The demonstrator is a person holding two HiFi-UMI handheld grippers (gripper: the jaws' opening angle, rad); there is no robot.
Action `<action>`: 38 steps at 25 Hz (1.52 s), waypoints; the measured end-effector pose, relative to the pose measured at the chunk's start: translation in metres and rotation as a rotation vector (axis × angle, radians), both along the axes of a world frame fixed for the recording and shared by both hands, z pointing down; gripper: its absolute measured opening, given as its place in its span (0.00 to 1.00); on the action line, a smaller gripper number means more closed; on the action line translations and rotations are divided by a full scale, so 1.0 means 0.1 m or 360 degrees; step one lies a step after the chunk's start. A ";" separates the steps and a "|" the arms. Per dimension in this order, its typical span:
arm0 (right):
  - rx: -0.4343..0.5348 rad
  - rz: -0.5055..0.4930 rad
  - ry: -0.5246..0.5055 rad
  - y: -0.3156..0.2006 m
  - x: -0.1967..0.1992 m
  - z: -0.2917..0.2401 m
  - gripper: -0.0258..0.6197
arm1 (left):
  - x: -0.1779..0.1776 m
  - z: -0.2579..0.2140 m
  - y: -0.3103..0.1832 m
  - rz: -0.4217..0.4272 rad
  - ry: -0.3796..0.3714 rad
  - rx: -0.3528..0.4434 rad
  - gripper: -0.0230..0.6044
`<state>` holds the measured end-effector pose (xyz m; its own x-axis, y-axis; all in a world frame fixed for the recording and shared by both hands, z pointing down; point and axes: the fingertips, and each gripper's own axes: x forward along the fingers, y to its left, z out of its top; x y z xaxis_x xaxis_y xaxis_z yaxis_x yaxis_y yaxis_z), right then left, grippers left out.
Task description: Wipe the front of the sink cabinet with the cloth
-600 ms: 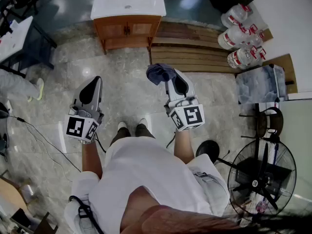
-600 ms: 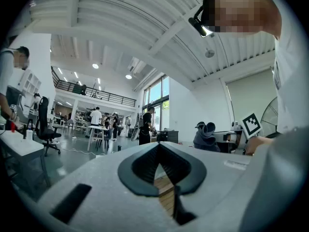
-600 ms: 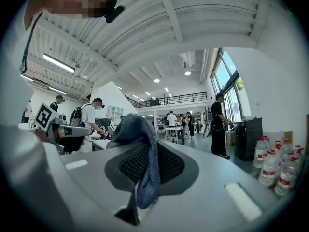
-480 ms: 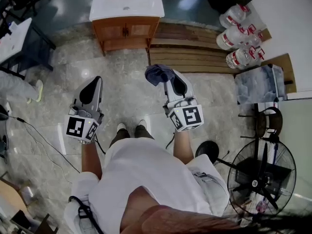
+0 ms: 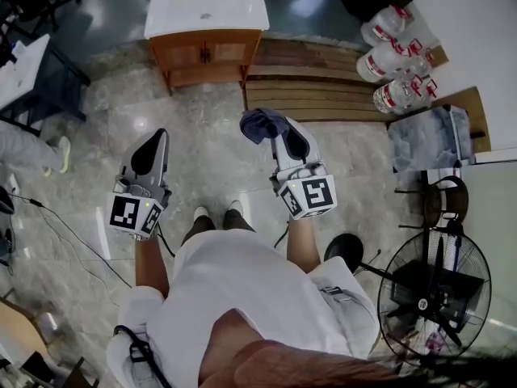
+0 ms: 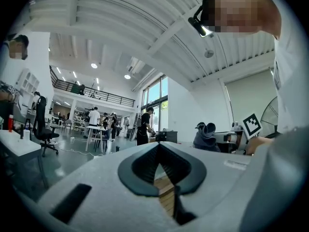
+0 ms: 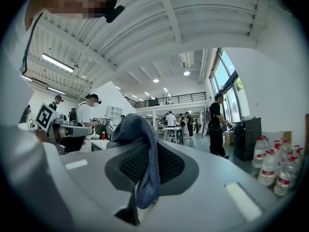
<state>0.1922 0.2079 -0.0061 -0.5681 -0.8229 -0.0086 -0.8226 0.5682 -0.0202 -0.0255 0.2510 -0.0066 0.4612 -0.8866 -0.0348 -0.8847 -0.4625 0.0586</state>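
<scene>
Pinching a bunched blue-grey cloth (image 7: 137,129) between jaws closed tight on it, the right gripper (image 5: 283,136) is held above the marble floor, well short of the sink cabinet (image 5: 206,51). The left gripper (image 5: 151,150), jaws together on nothing, is just as far from the cabinet's wooden front.

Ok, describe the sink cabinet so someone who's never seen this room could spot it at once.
Follow the pale stone floor to the top of the head view. There, just left of the flat-lying wooden planks, stands the sink cabinet. It alone is upright orange-brown wood with two small doors, capped by a white basin top.
</scene>
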 end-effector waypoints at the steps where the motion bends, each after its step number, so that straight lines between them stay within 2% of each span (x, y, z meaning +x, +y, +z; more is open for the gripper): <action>1: 0.0003 -0.0001 -0.0006 -0.01 0.00 0.00 0.13 | 0.00 0.00 -0.01 -0.0003 0.0000 0.0001 0.04; 7: -0.0003 -0.0030 -0.0044 -0.11 0.07 0.05 0.13 | 0.03 0.04 -0.14 -0.0033 -0.0009 0.0000 0.04; 12: -0.0030 -0.0084 -0.0063 -0.25 0.28 0.09 0.13 | 0.25 0.05 -0.31 -0.0086 -0.0004 0.0005 0.04; 17: -0.0054 -0.0118 -0.0059 -0.65 0.26 0.21 0.13 | 0.32 0.17 -0.67 -0.0091 0.0003 -0.0016 0.04; 21: -0.0063 -0.0106 -0.0035 -1.19 0.02 0.33 0.13 | 0.04 0.31 -1.22 -0.0096 0.0026 -0.0025 0.04; 27: -0.0065 -0.0005 0.0002 -2.36 -0.48 0.35 0.13 | -0.60 0.37 -2.42 -0.0056 0.0114 -0.0018 0.04; 31: -0.0053 0.0080 0.0013 -3.03 -0.79 0.26 0.13 | -0.93 0.26 -3.19 0.0026 0.0090 -0.0010 0.04; 34: -0.0085 0.0109 0.0015 -3.36 -0.93 0.29 0.13 | -1.06 0.18 -3.60 0.0062 0.0091 -0.0003 0.04; 38: -0.0121 0.0125 0.0004 -3.63 -0.95 0.33 0.13 | -1.06 0.13 -3.89 0.0096 0.0071 -0.0008 0.04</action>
